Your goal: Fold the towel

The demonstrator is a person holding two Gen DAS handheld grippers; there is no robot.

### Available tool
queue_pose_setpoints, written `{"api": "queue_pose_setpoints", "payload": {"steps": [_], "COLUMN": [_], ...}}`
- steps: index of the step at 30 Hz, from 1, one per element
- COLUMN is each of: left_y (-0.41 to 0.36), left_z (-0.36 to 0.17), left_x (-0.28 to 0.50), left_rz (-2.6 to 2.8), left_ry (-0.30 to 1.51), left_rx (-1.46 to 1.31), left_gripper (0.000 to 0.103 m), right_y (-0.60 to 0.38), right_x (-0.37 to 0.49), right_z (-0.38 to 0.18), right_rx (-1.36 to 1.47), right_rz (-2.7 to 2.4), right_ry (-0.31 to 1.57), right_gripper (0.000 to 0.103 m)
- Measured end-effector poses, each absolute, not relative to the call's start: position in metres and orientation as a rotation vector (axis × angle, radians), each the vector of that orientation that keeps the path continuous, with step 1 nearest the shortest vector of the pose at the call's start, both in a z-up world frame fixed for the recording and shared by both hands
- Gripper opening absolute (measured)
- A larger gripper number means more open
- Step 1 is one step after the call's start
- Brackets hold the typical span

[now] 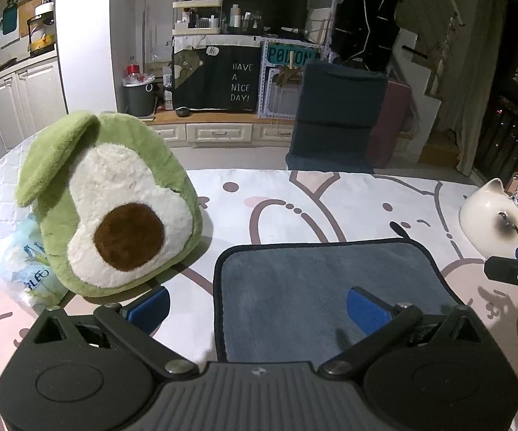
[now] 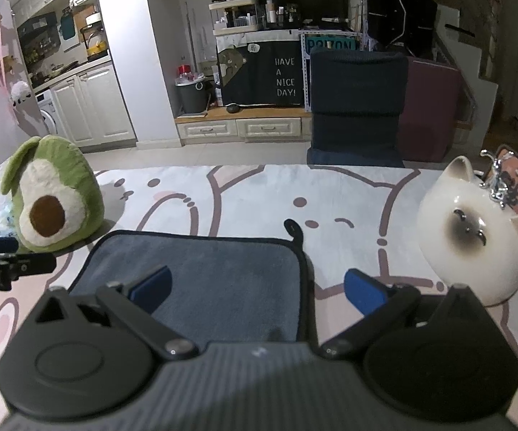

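Green avocado plush toy [image 1: 111, 212] far left on cartoon-print tablecloth [image 1: 295, 197]. Left gripper [image 1: 259, 310] fingers spread, straddling left edge of flat grey-blue dark-trimmed towel [image 1: 323, 287]. Right gripper [image 2: 257, 292] fingers spread over towel's right edge. White ceramic cat figurine [image 2: 474, 237] far right.

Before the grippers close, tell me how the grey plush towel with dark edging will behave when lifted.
The grey plush towel with dark edging lies flat and thin, so it will probably droop. Its fuzzy pile should grip the blue pads well. It looks light.
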State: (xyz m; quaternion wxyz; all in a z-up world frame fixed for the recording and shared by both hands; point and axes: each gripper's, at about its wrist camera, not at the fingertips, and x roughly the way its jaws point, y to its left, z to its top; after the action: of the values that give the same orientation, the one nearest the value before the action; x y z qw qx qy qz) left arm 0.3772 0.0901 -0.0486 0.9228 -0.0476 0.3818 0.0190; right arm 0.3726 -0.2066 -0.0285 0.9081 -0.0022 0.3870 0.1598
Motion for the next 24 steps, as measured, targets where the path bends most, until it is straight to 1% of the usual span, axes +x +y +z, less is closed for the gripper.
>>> {"api": "queue_pose_setpoints", "payload": {"steps": [24], "left_y": [0.064], "left_z": [-0.007], "left_x": [0.316], "left_rz": [0.042], "left_ry": [0.733], "left_rx": [-0.078], "left_gripper": [0.103], "right_y": [-0.219], "right_x": [0.307], "right_z": [0.012], "right_rx": [-0.027], "right_rz": [0.338], "right_ry": [0.753], "right_gripper": [0.103]}}
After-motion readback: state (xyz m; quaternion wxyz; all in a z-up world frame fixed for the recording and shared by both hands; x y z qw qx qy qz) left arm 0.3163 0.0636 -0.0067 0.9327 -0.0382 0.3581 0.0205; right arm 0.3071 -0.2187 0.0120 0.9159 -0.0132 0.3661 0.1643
